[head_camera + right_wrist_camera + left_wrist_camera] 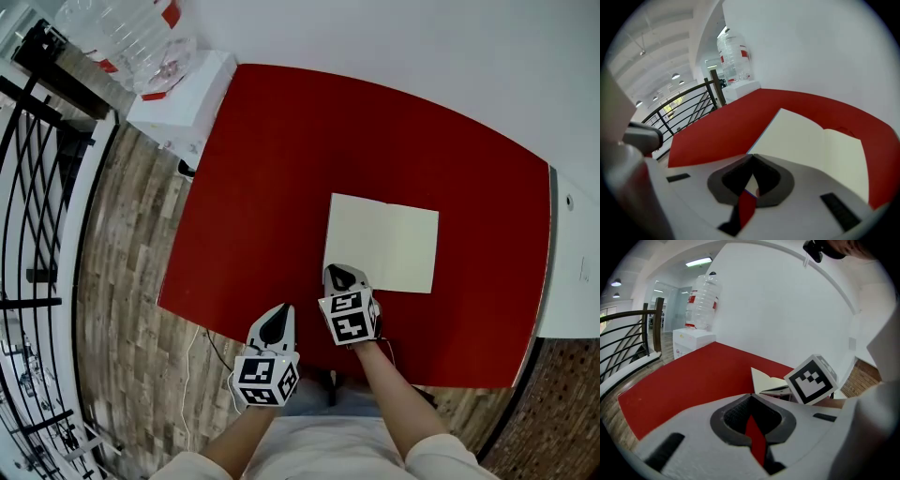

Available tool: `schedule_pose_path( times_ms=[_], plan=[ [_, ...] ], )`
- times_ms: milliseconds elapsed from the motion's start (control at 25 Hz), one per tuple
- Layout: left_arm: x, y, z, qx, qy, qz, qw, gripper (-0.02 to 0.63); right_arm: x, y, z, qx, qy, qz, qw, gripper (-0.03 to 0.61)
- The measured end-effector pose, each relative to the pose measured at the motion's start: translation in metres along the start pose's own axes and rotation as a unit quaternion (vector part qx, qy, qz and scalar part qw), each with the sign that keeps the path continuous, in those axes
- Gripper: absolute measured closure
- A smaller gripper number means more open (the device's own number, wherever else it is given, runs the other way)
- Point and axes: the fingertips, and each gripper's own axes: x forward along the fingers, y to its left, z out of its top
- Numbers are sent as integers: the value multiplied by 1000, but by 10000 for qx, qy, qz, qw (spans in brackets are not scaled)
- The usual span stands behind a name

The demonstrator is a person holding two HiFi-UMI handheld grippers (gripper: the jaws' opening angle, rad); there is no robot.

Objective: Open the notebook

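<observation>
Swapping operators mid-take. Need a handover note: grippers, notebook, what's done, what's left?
Left gripper: jaws together, empty, at the near edge of the red table, apart from the notebook.
Right gripper: jaws together, tip at the notebook's near-left corner, no page clearly pinched.
Notebook: lies open on the table, blank cream pages up.
Done: the notebook is open.
Left: probably only drawing the Right gripper clear of the corner.

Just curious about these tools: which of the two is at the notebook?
The right gripper, tips over the open notebook's near corner; the left gripper is clear of it.
</observation>
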Motion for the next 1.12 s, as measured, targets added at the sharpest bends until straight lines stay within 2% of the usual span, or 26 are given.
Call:
schedule_pose_path(
  times_ms=[280, 720, 880, 1120],
  plan=[
    [-14, -43, 24, 357, -89, -297, 9989, 607, -92, -16, 15, 80, -546, -96, 9984, 572],
    [-33, -143, 54, 887, -221, -896, 9918, 607, -243, -48, 17, 394, -1428, -800, 9857, 572],
    [-35, -167, 59, 1049, -295, -967, 9893, 607, -269, -54, 2, 657, -1553, -1079, 9798, 572],
    [-39, -183, 57, 1186, -401, -922, 9878, 607, -291, -65, -16, 1011, -1713, -1233, 9722, 572]
  ],
)
